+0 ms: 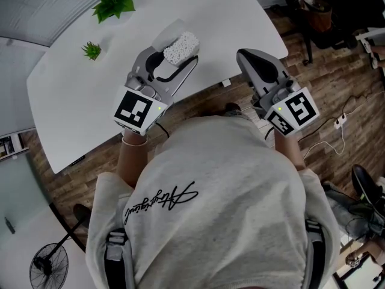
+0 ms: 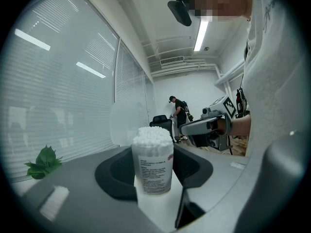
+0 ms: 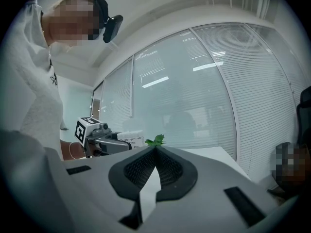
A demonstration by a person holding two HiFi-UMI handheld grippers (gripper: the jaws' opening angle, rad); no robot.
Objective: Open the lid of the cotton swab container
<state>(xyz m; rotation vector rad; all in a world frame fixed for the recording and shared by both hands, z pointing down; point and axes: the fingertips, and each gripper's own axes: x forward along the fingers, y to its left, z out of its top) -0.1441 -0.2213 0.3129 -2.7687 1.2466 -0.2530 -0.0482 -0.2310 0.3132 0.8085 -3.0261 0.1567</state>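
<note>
My left gripper (image 1: 174,56) is shut on the clear cotton swab container (image 1: 180,48) and holds it upright above the white table. Its translucent lid (image 1: 170,32) stands flipped back, so the white swab heads show. In the left gripper view the labelled container (image 2: 153,166) sits between the two dark pads, with the lid (image 2: 124,123) hanging open behind it at the left. My right gripper (image 1: 248,58) is off to the right, apart from the container, with its jaws shut on nothing. In the right gripper view the pads (image 3: 167,171) meet at a point, and the left gripper (image 3: 104,137) shows beyond them.
The white table (image 1: 72,101) carries a large green plant (image 1: 114,0) and a small one (image 1: 91,50) at its far left. Wood floor, a dark office chair (image 1: 319,11), cables (image 1: 337,125) and a fan (image 1: 48,264) surround me. A person (image 2: 181,111) stands far back in the room.
</note>
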